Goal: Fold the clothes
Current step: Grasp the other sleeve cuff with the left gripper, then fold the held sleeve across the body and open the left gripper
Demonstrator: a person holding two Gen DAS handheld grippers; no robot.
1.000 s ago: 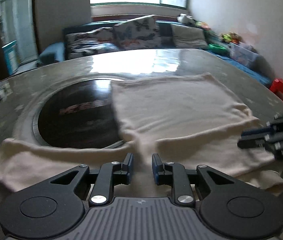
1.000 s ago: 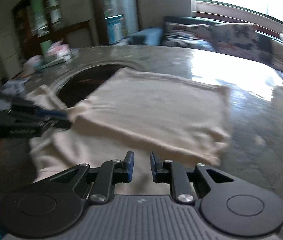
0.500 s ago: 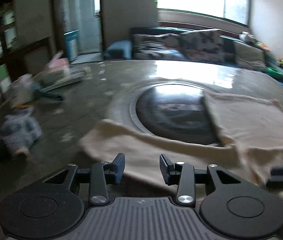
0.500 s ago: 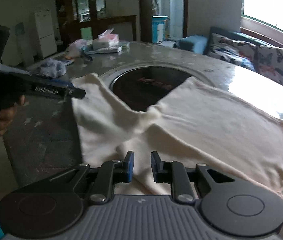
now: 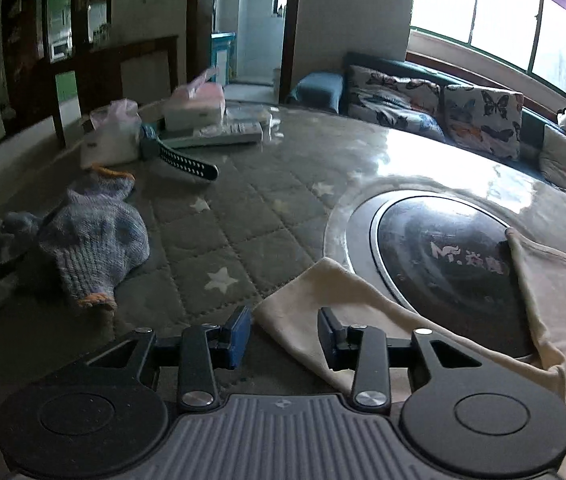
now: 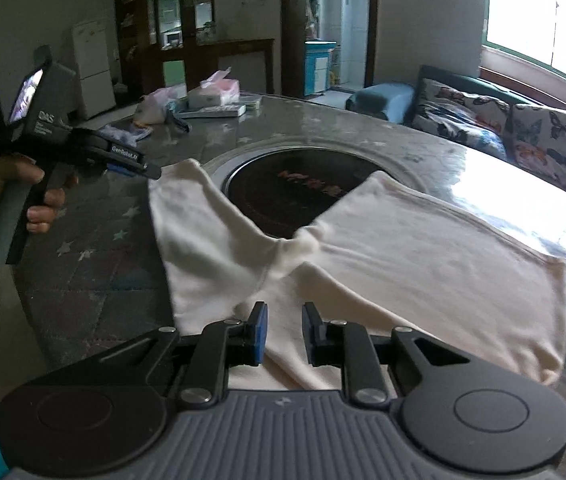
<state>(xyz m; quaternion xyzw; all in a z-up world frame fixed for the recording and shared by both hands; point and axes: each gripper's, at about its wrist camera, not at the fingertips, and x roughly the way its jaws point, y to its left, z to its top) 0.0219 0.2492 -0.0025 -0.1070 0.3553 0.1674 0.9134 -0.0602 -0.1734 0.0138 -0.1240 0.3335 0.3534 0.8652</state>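
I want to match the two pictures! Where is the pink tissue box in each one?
Left wrist view: the pink tissue box sits upper left, at the far edge of the table, behind the knitted glove.
Right wrist view: the pink tissue box is upper middle-left, far across the table, beyond the cream garment.
Shared landmark: the dark round hob set in the table, partly covered by the garment.
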